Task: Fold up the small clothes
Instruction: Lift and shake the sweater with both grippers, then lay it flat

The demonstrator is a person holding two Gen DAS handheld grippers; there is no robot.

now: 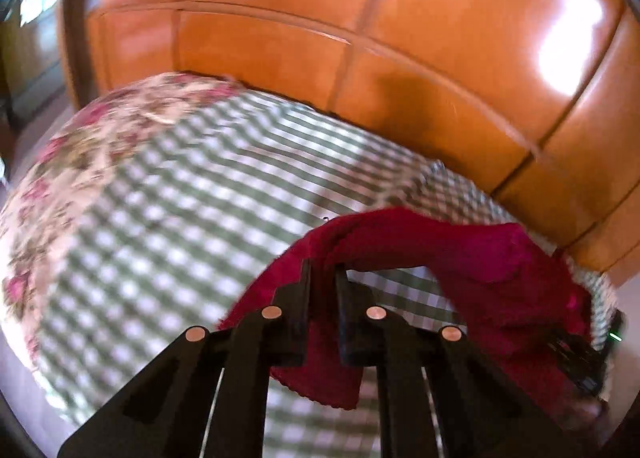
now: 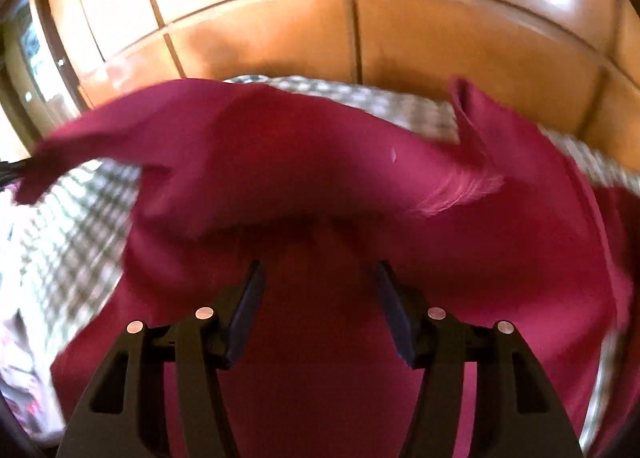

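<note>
Left gripper [image 1: 323, 278]: jaws clamped on red garment [image 1: 472, 254], lifting its edge off the checked bedcover [image 1: 192, 194]. Right gripper [image 2: 318, 282]: jaws apart, garment draped over and between them, not pinched. Wooden wardrobe [image 2: 440, 42] behind.

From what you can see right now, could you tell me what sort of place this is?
Most likely a bedroom. A bed covered with a green-and-white checked sheet and a floral quilt stands against a glossy wooden wardrobe. A dark red garment hangs above the bed.
</note>
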